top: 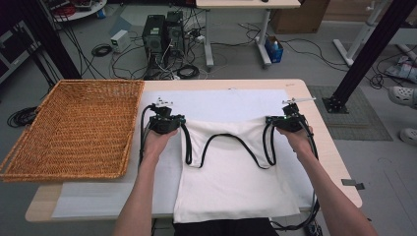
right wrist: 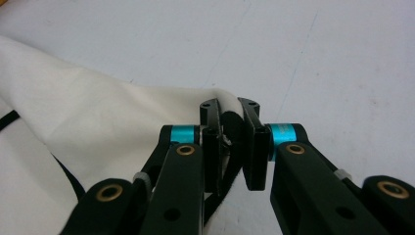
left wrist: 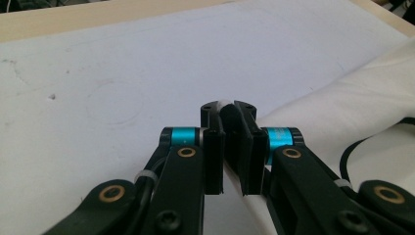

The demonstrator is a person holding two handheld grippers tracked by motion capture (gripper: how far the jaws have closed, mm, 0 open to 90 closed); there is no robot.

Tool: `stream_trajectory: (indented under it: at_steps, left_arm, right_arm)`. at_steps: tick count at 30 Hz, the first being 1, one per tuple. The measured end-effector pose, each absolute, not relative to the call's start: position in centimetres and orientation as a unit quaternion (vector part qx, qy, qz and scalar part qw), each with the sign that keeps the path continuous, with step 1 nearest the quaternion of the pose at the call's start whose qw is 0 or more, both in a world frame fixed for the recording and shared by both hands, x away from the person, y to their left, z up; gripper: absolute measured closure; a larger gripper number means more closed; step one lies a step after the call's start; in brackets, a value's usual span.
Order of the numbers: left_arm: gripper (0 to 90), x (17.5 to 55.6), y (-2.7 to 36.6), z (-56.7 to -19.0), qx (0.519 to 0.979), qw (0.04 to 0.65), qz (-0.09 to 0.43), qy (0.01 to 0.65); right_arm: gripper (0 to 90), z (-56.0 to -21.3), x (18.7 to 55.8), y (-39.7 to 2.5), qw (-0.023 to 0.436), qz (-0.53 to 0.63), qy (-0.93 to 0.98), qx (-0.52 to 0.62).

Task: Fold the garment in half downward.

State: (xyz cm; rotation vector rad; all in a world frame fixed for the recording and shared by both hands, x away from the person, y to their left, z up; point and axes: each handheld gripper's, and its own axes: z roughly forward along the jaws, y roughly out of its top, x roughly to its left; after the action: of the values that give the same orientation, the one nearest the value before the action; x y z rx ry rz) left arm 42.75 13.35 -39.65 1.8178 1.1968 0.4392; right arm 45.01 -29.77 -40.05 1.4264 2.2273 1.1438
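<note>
Tongs grip the white tank top (top: 231,182) at both upper corners: the left tongs (left wrist: 226,110) are clamped on its left shoulder, the right tongs (right wrist: 230,110) on its right. The garment lies flat on the tabletop (top: 314,142), beside a wicker basket (top: 74,128).

Bare forearms without sleeves, each hand around a black gripper: left gripper (top: 169,119) and right gripper (top: 284,120) alike, with turquoise collars behind the black jaws, brass-ringed pivots and dark screws lower down, looping black cables behind.
</note>
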Motion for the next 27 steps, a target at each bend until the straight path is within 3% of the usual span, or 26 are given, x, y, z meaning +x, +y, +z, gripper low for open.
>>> stream_trajectory:
  at_steps: [19, 27]
  left_arm:
    - [82.6, 49.4, 12.5, -37.4, 0.717, 0.459, 0.192, 0.488]
    - [82.5, 49.0, 12.9, -37.5, 0.72, 0.457, 0.186, 0.488]
  right_arm:
    - [81.4, -38.9, 50.8, -29.0, 0.169, 0.397, 0.745, 0.509]
    - [80.5, -38.8, 51.0, -29.4, 0.17, 0.398, 0.752, 0.497]
